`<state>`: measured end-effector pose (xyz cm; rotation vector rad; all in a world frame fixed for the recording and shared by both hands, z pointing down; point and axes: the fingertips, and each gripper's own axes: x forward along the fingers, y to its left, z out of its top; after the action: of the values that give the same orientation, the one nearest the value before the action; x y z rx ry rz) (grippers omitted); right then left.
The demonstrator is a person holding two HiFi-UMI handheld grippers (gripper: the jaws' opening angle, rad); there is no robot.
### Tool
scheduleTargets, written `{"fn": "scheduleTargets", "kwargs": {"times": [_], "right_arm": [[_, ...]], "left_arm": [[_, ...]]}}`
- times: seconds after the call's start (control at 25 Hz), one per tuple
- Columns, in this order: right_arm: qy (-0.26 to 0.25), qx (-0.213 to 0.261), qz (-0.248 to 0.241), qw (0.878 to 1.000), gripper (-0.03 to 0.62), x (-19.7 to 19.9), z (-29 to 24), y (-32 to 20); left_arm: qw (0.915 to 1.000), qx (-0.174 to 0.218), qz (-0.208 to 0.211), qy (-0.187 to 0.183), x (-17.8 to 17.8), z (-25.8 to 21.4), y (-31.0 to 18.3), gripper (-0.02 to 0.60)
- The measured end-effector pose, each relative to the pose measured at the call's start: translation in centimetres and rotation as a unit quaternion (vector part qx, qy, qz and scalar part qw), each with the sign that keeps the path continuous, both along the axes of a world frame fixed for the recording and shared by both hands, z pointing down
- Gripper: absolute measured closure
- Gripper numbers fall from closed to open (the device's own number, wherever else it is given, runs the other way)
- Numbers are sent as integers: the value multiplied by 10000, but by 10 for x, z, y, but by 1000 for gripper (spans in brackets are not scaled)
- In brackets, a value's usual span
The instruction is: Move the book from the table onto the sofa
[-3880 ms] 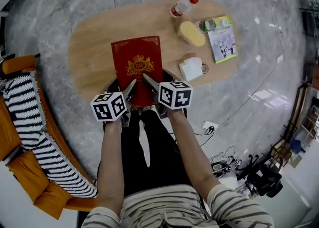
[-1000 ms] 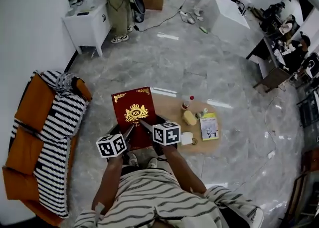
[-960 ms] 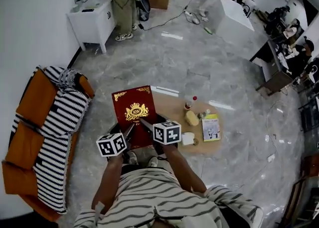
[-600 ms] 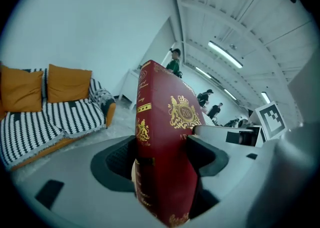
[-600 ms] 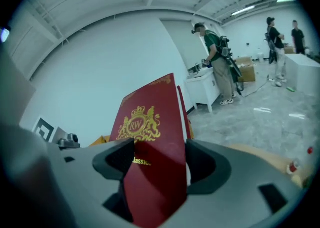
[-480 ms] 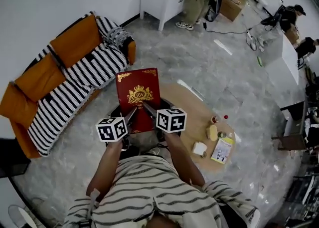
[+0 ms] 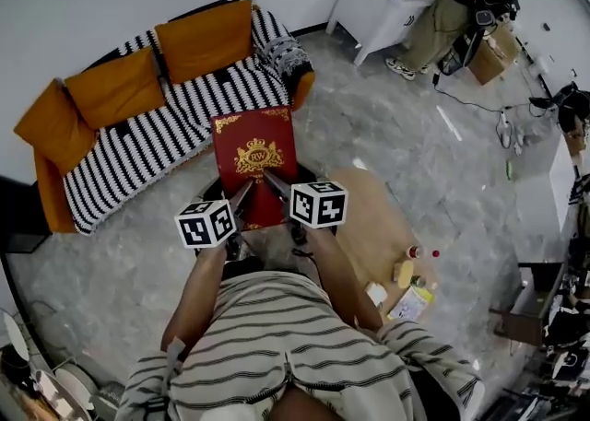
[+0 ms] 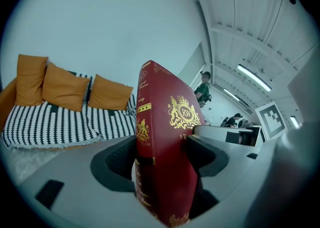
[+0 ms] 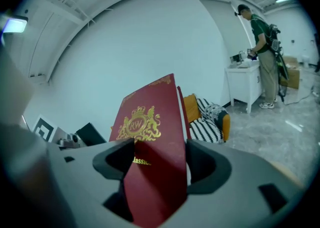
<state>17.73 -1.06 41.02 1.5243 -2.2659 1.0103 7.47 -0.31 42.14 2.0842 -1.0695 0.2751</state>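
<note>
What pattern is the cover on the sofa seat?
Black-and-white stripes on the sofa cover, clearest in the head view.

1. The striped seat of the sofa (image 7: 157,138) is left open along its front.
2. Its back is lined by three orange cushions (image 7: 115,87); its right end is taken by a patterned bundle (image 7: 281,58).
3. Bare floor (image 7: 120,244) is seen before the sofa.
4. The table (image 7: 369,216) is set rightward, apart from it.
</note>
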Motion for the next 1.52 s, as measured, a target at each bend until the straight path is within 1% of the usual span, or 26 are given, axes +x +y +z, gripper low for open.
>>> {"fn": "scheduleTargets", "kwargs": {"times": [0.08, 0.32, 0.48, 0.56, 0.84, 1.12, 1.52], "right_arm": [[-20, 4, -191, 9998, 253, -19, -5, -12], [-40, 28, -638, 9979, 253, -56, -30, -32], [-8, -22, -854, 9963, 253, -110, -13, -51], [26, -26, -977, 9952, 253, -131, -8, -59], [82, -103, -1463, 9891, 253, -181, -3, -80], [4, -179, -1917, 9813, 253, -237, 12, -110], [-215, -319, -2397, 9701, 253, -323, 32, -183]], "left_arm": [[9998, 7, -192, -15, -19, -5, -9, 256], [9979, 29, -649, -38, -54, -31, -19, 256], [9963, 1, -858, -34, -107, -14, -34, 256], [9952, -2, -974, -16, -128, -9, -40, 256], [9891, -72, -1473, 53, -174, -2, -50, 256], [9813, -142, -1919, -44, -227, 10, -71, 256], [9705, -260, -2384, -263, -307, 24, -135, 256]]}}
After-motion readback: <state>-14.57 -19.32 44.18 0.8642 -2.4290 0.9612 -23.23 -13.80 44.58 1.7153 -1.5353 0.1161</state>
